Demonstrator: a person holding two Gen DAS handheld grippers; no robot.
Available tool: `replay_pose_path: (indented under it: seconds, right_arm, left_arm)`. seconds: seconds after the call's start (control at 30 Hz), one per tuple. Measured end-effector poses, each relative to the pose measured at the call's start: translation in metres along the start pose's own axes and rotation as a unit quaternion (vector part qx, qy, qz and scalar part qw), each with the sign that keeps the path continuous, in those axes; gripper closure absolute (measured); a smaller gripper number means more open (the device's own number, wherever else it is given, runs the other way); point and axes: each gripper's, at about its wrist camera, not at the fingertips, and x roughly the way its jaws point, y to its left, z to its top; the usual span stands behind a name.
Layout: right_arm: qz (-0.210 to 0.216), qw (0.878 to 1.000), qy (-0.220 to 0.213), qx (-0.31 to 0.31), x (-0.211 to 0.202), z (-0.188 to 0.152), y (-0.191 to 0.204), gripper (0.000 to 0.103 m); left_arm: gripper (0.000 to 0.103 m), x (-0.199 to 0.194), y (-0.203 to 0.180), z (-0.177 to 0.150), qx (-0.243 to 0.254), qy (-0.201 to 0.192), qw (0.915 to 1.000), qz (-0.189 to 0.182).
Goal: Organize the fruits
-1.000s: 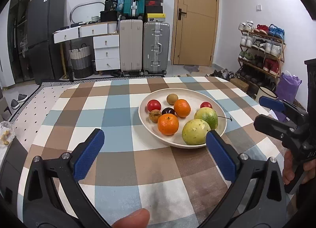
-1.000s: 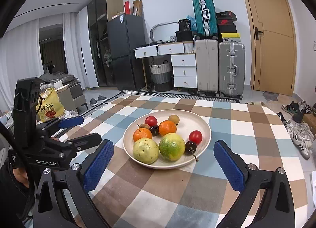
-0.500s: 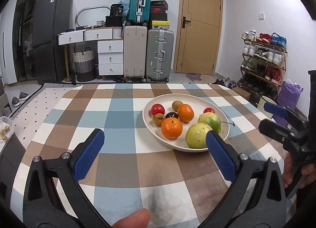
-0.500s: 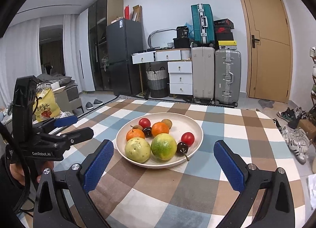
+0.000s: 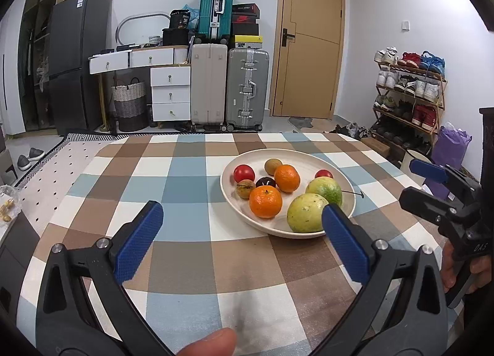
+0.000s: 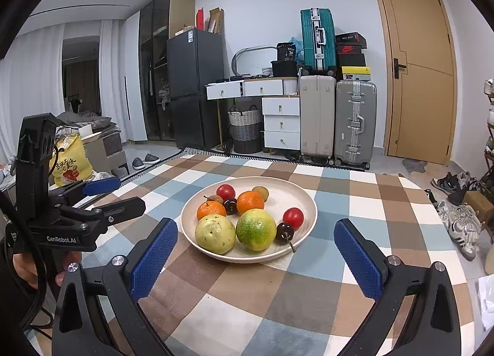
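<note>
A: Where is the fruit sitting, and what is it looking like?

B: It is lying in a white plate (image 6: 304,198) on the checked tablecloth (image 6: 216,303): two mandarins (image 6: 250,201), a yellow-green guava (image 6: 215,234), a green citrus (image 6: 256,229), two red tomatoes (image 6: 293,217), two dark cherries (image 6: 284,231), and small brown fruits.

A: Gripper status?

B: The left gripper (image 5: 242,237) is hovering near the plate, spread wide and carrying nothing. The right gripper (image 6: 255,258) is doing likewise, jaws wide apart, framing the plate.

Matt checked cloth on the table (image 5: 191,201), smooth glazed plate (image 5: 308,158), textured blue gripper pads (image 6: 154,255)
</note>
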Motion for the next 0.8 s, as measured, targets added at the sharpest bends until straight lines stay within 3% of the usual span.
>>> replay_pose_path:
  seconds: [0.8]
  right_arm:
    - [0.0, 1.0, -0.001, 0.0, -0.0004, -0.0005, -0.0001, 0.0]
  left_arm:
    - [0.0, -0.0004, -0.002, -0.0005, 0.004, -0.006, 1.0, 0.001]
